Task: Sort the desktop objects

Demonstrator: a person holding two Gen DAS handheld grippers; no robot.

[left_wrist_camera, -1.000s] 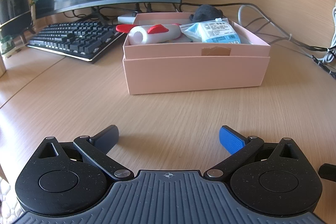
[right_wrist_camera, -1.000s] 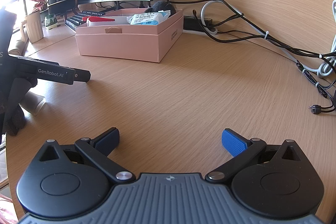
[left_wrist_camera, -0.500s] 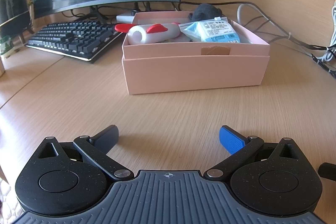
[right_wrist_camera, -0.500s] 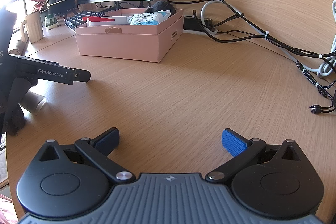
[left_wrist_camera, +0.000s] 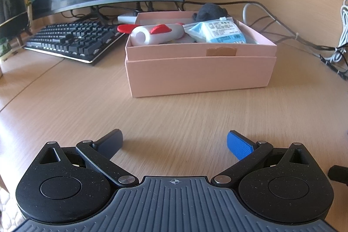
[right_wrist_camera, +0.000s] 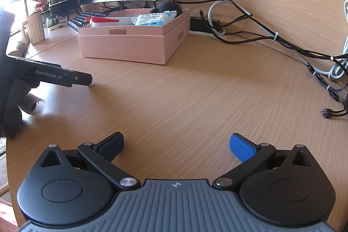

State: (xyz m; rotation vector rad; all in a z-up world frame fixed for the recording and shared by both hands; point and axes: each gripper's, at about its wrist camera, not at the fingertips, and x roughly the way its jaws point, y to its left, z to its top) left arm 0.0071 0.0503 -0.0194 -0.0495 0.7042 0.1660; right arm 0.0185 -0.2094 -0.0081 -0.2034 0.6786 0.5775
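I see both my left tongs [left_wrist_camera: 174,142] and right tongs [right_wrist_camera: 176,145] released and empty over the bare bench [left_wrist_camera: 174,114], the pink box [left_wrist_camera: 200,77] of sorted items centre-frame above them.

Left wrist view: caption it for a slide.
Open left gripper hovers over the wooden desk, facing a filled pink box beside a keyboard.

The box [left_wrist_camera: 200,73] is pale pink, the bottle [left_wrist_camera: 156,35] white with red fins, the packet [left_wrist_camera: 217,33] light blue, the keyboard [left_wrist_camera: 71,41] black, and the counter [left_wrist_camera: 174,114] light woodgrain.
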